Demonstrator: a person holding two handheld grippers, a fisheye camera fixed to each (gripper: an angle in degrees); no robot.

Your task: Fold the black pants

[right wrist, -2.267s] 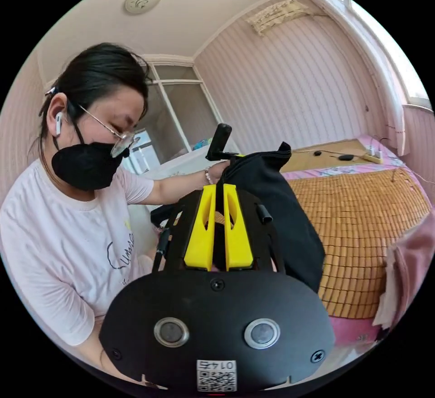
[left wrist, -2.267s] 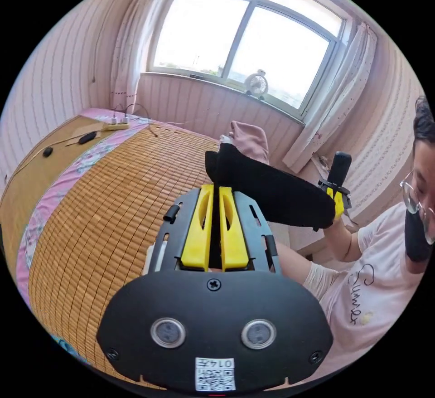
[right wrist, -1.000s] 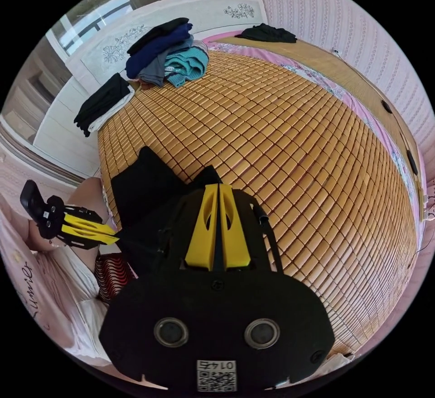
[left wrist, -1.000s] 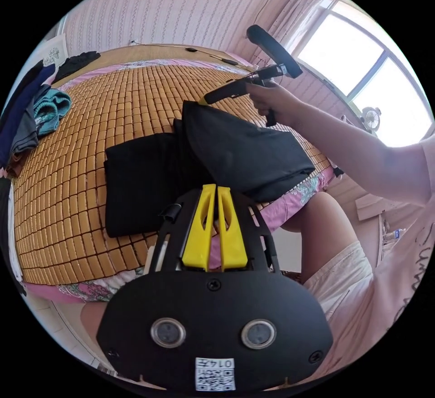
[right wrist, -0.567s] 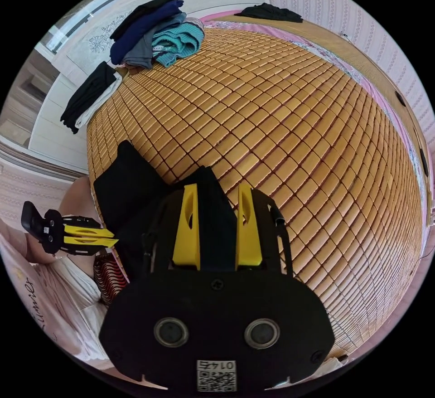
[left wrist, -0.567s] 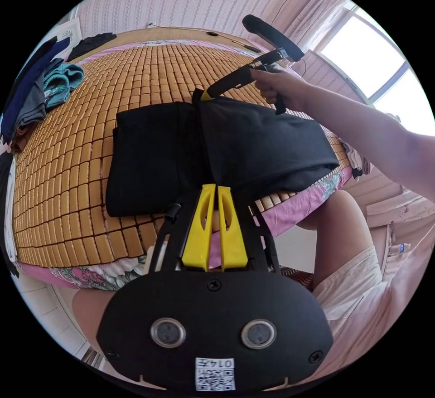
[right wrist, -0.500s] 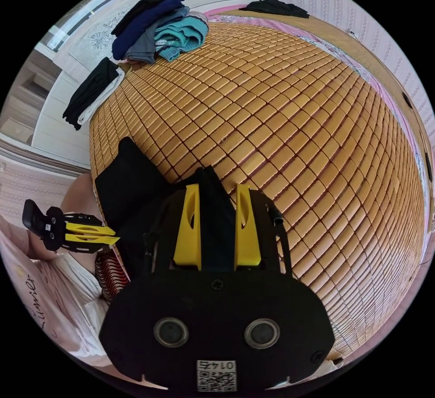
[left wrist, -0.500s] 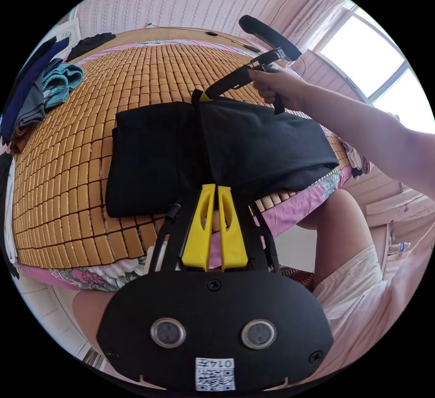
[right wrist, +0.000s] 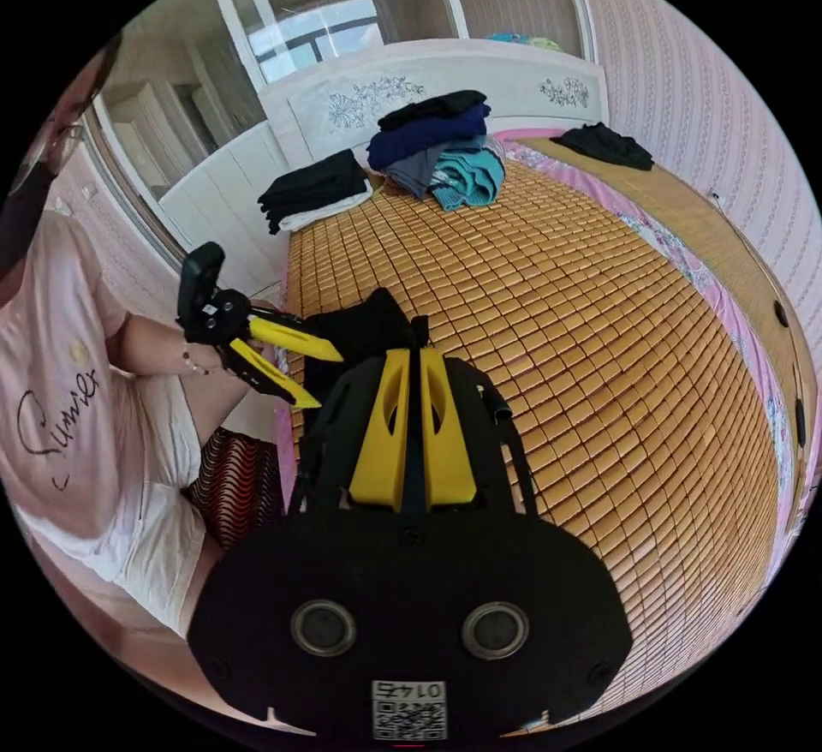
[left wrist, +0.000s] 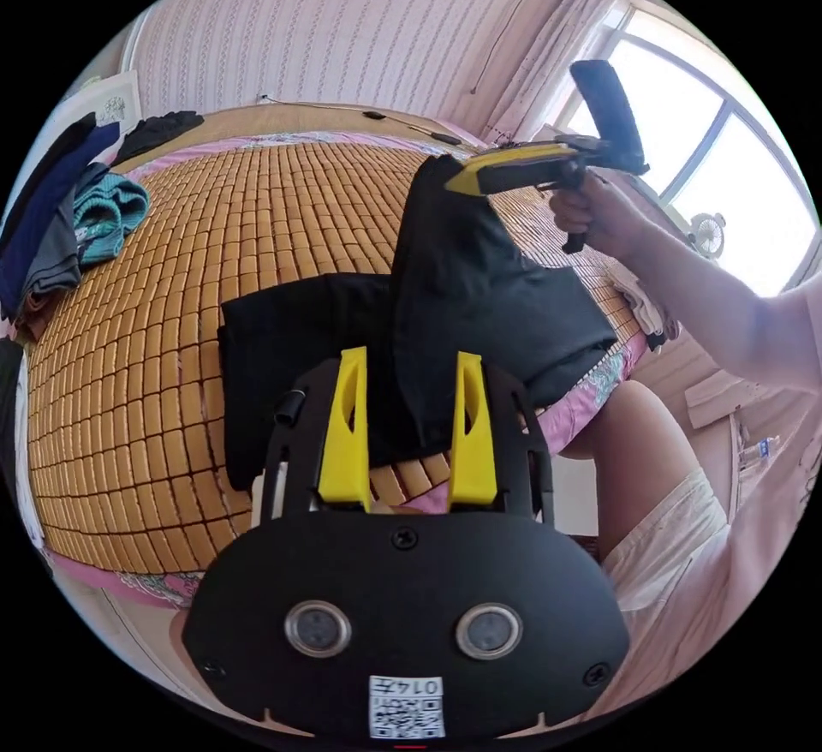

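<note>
The black pants lie partly folded on the bamboo mat near the bed's edge. My right gripper, held in a hand, is shut on one edge of them and holds that part up off the mat, so a flap hangs down. In the right gripper view my right gripper has its yellow jaws pressed together on black cloth, with the pants just beyond. My left gripper stands open just above the pants with nothing clamped. It appears as my left gripper with jaws spread beside the pants.
A pile of blue, grey and teal clothes and a black-and-white folded stack lie by the white headboard. Another black garment sits at the far side. The person's legs stand at the bed edge.
My left gripper has opened and let go of the pants. My right gripper, open half a second ago, has shut on the pants' edge and risen with it.
</note>
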